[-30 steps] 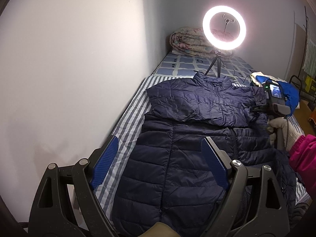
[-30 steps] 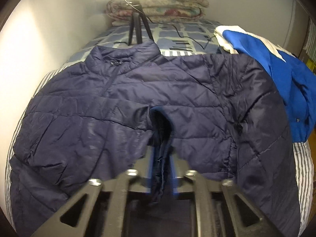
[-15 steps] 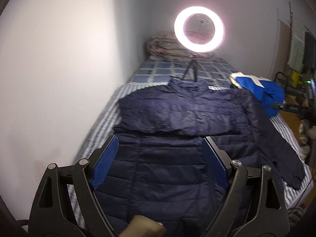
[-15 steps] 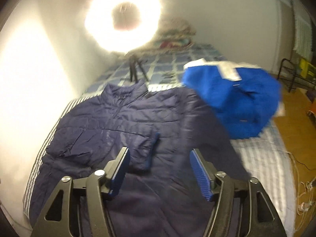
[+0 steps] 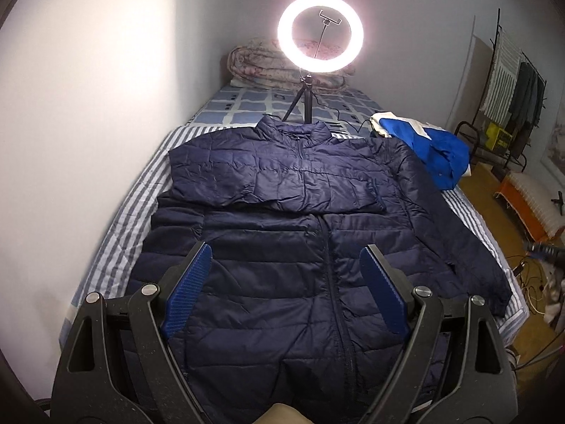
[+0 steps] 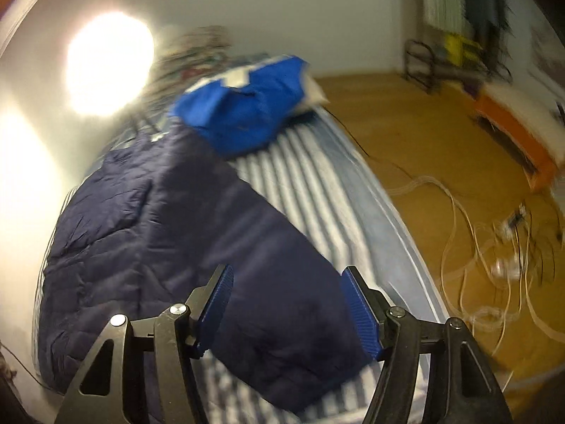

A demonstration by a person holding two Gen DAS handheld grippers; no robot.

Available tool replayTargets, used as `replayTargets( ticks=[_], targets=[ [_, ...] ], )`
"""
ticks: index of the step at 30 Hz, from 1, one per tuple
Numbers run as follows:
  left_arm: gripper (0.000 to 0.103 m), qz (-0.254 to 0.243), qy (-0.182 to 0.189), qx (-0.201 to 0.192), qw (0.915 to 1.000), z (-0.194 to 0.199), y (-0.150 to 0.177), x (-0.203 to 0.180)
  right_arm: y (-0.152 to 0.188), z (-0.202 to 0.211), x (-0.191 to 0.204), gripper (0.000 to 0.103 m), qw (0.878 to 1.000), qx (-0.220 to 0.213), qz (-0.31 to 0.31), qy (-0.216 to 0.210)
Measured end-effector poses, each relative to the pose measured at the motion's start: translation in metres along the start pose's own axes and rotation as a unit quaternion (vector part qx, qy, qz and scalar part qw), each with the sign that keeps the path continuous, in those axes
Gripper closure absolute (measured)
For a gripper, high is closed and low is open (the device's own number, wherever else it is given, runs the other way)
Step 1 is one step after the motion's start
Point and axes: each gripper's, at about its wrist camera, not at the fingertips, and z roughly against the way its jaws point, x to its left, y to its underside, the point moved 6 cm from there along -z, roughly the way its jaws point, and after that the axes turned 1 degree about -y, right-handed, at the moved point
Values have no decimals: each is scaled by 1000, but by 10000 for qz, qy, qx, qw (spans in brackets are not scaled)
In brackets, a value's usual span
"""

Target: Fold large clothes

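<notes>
Jacket: navy quilted puffer jacket point(image 5: 317, 247) lies front up on the striped bed point(image 5: 120, 233), collar toward twelve o'clock near the ring light point(image 5: 319, 31).
Done: the folded sleeve point(image 5: 275, 187) from the nine o'clock side lies across the chest.
Left: the other sleeve point(image 6: 268, 268) stretches straight toward four o'clock to the bed edge; the body looks not yet folded up. By my reckoning, early in the fold.
Left gripper point(image 5: 282, 293): fingers wide apart, empty, hanging above the hem at six o'clock.
Right gripper point(image 6: 286, 311): fingers apart, nothing clamped, above the loose sleeve's cuff end.
Nearby: blue garment point(image 5: 438, 148) heaped at two o'clock.
</notes>
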Motion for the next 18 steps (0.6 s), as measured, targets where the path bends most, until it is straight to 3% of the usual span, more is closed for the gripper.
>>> replayTargets(
  ticks=[4, 9, 14, 18],
  targets=[
    [15, -37, 21, 47, 10000, 0, 4, -4, 21, -16, -46, 37, 9982, 264, -490, 218],
    [15, -95, -16, 100, 9999, 0, 8, -2, 53, -45, -89, 38, 9871, 675, -1440, 156],
    [15, 83, -85, 99, 9999, -2, 7, 8, 74, -58, -97, 40, 9772, 855, -1944, 15],
    [15, 218, -40, 140, 9997, -4, 6, 12, 81, -57, -96, 48, 9759, 856, -2006, -64]
  ],
)
